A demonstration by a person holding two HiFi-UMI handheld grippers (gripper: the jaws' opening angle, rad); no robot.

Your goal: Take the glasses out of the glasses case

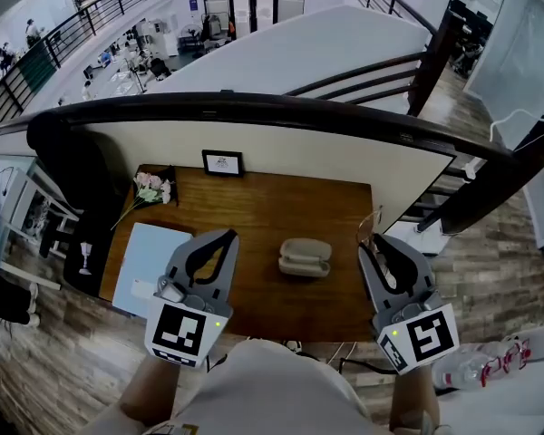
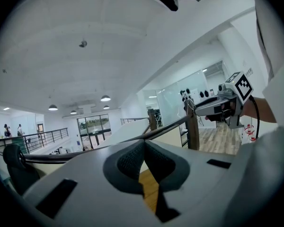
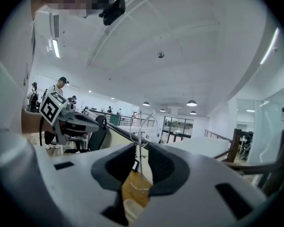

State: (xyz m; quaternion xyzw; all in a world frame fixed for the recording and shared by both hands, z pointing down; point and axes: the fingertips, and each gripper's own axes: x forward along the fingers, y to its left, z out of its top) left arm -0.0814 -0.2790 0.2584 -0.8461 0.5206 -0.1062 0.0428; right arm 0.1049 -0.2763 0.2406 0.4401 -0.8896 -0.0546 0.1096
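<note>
Grey jaws of the right gripper [image 1: 372,245] are clamped on the glasses [image 3: 140,126], a thin clear wire frame that stands upright between the pads and pokes out above them. It is held in the air over the right edge of the table [image 1: 272,207], clear of the case [image 1: 306,257]. The left gripper [image 2: 142,145] hangs level beside it with its pads pressed together at the tips and nothing between them. From where the person stands, the pale case lies on the wood between the two grippers and a little ahead of them, touched by neither; I cannot tell whether its lid is up. The table is brown wood, with a light blue sheet [image 1: 145,256] on its left part, a small bunch of pink flowers [image 1: 151,188] at the far left corner and a little black picture frame [image 1: 223,162] standing against the far edge. Beyond it runs a low cream wall topped by a dark curved rail [image 1: 254,109], with a black chair [image 1: 68,166] off to the left. Plank floor [image 1: 490,270] spreads around, a clear bottle [image 1: 476,368] lies on it at the right, and below the rail opens a bright hall with people in the distance.
</note>
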